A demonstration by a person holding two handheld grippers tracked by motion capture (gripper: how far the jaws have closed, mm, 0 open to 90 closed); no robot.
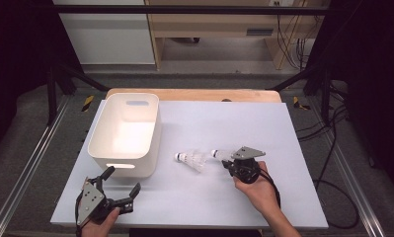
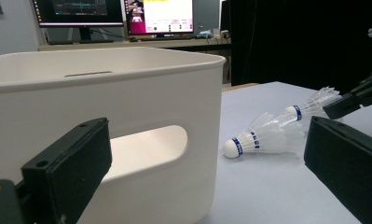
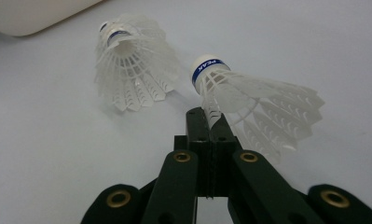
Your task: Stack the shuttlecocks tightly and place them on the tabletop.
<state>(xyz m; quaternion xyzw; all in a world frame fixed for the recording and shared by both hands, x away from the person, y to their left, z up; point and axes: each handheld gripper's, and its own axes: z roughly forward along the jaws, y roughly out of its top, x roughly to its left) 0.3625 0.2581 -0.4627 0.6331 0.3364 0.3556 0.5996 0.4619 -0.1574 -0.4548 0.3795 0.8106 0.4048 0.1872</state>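
Shuttlecock (image 3: 249, 95) pinched by its skirt, cork toward the bin (image 3: 30, 16).

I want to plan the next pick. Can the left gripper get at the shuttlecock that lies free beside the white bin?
Probably yes. The left gripper stands open near the bin's front corner, and bare table lies between it and the free shuttlecock. The right gripper, shut on the second shuttlecock, sits close beside it and could crowd the approach.
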